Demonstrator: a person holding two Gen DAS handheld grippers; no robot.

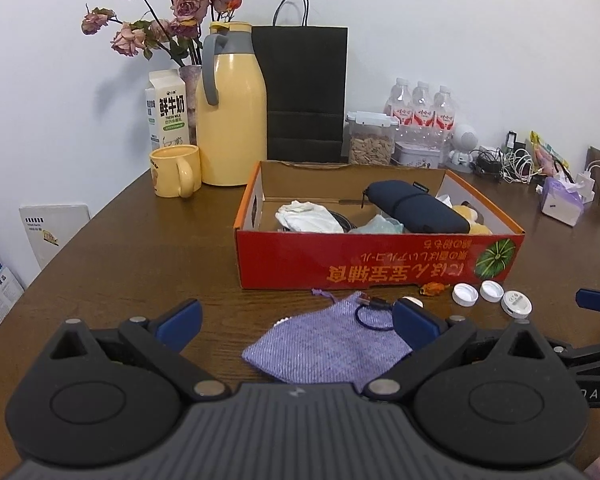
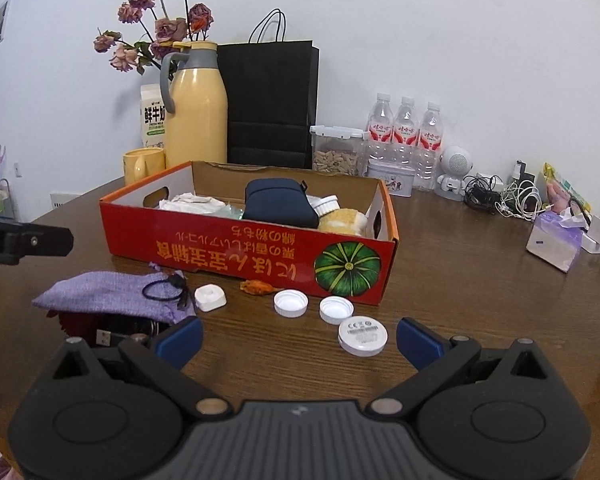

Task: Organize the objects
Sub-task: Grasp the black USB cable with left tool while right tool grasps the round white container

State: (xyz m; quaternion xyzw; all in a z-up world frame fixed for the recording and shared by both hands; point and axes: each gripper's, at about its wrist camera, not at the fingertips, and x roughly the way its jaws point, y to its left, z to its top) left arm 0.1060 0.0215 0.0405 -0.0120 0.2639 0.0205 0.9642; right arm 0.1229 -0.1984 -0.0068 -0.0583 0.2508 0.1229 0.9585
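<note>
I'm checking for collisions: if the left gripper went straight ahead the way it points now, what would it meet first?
Probably the purple woven drawstring pouch, lying on the table between the open left gripper's blue pads. Beyond it stands the red cardboard box. Depth is uncertain.

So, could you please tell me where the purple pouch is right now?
The purple pouch lies on the table between the open left gripper's fingers, in front of the red box.

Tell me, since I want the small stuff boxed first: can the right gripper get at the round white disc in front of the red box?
Probably yes. The right gripper is open, the round white disc lies between its fingertips on bare table, and nothing blocks it.
</note>
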